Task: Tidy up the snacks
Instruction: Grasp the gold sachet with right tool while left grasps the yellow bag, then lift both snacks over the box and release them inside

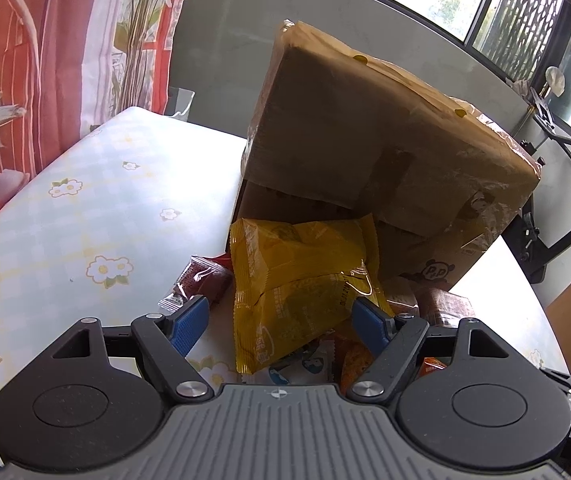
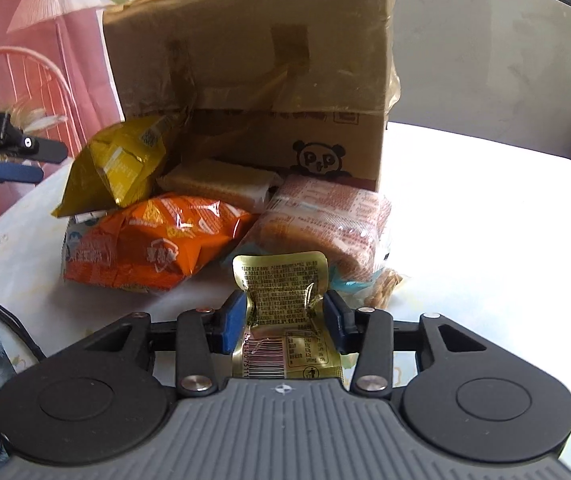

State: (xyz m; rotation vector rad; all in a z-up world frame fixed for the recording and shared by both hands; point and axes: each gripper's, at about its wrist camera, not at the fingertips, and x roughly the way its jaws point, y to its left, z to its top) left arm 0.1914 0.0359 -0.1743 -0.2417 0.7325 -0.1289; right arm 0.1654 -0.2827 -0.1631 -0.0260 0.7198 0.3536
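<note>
A taped cardboard box (image 1: 385, 136) (image 2: 253, 64) stands on the table with a pile of snacks in front of it. My left gripper (image 1: 281, 320) is open, its blue pads on either side of a yellow snack bag (image 1: 297, 280) (image 2: 121, 160) that leans on the box. My right gripper (image 2: 283, 316) is shut on a small gold sachet (image 2: 281, 292) near the front of the pile. An orange bag (image 2: 157, 240), a pink-wrapped bread pack (image 2: 325, 220) and a wafer pack (image 2: 217, 180) lie in the pile.
The table (image 1: 85, 208) has a pale floral cloth. A dark red packet (image 1: 201, 280) lies left of the yellow bag. The left gripper's fingers (image 2: 17, 160) show at the right wrist view's left edge. A red curtain and windows stand behind.
</note>
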